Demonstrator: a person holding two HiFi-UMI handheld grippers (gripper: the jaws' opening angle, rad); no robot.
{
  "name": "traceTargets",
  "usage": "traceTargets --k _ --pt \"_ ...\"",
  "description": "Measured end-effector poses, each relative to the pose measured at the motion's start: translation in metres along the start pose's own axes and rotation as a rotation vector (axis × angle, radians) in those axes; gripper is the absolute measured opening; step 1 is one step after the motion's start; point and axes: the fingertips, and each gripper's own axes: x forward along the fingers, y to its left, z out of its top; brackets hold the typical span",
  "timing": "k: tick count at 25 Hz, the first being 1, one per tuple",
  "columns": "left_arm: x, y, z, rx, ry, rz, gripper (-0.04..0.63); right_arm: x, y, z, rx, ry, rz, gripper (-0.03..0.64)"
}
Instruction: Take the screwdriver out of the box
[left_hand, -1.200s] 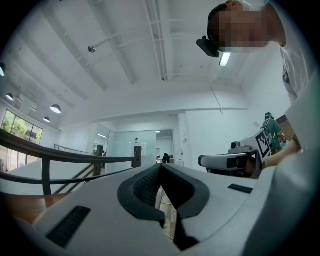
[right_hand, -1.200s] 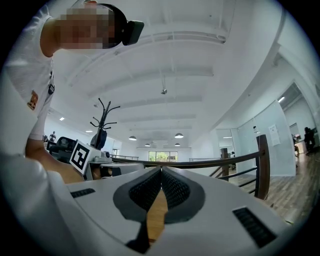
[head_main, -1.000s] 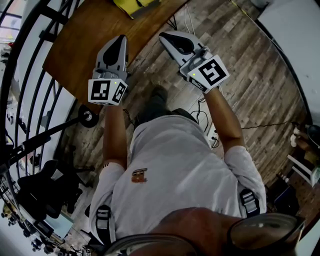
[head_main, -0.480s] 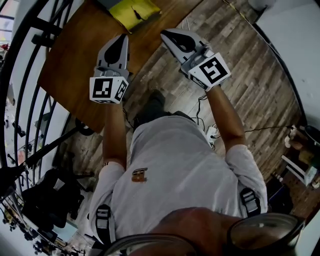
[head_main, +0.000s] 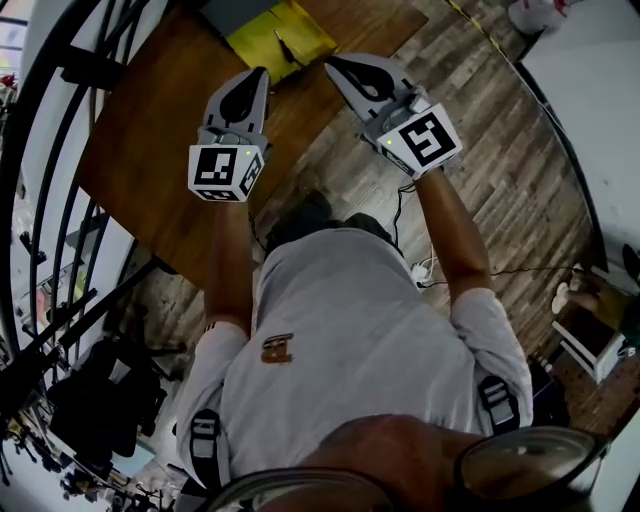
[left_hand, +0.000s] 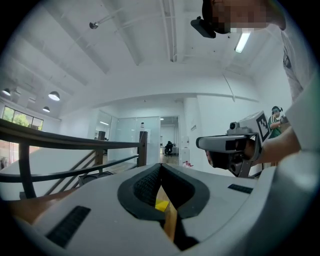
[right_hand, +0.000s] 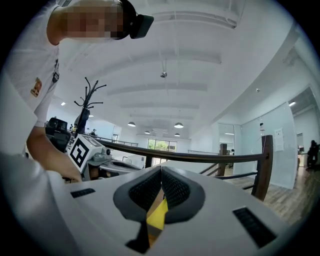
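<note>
**Operator:** Where is the screwdriver?

**Guide:** Probably the thin dark shape (head_main: 289, 47) on the yellow box (head_main: 262, 38) at the table's (head_main: 150, 130) far end. Your left gripper (head_main: 257, 78) and right gripper (head_main: 335, 66) are both closed and empty. Expect it to be rigid, light and slippery; pinch the handle.

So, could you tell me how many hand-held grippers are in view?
2. The left hand-held gripper is at the head view's upper middle, over the wooden table; the right hand-held gripper is beside it, to its right. Both are shut.
</note>
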Motion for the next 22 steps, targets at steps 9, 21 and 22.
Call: traceTargets --k 9,21,22 --pt "0.031 0.038 -0.026 -0.057 0.096 0.023 0.018 0.042 -0.023 -0.010 0.001 0.019 0.015 0.032" --pt "0.089 0.054 -0.063 -0.111 0.305 0.125 0.021 0.072 -0.073 -0.021 -0.117 0.005 0.134 0.032" --pt "0.094 0.056 -0.067 -0.120 0.326 0.138 0.021 0.074 -0.077 -0.023 -0.115 0.007 0.144 0.032"
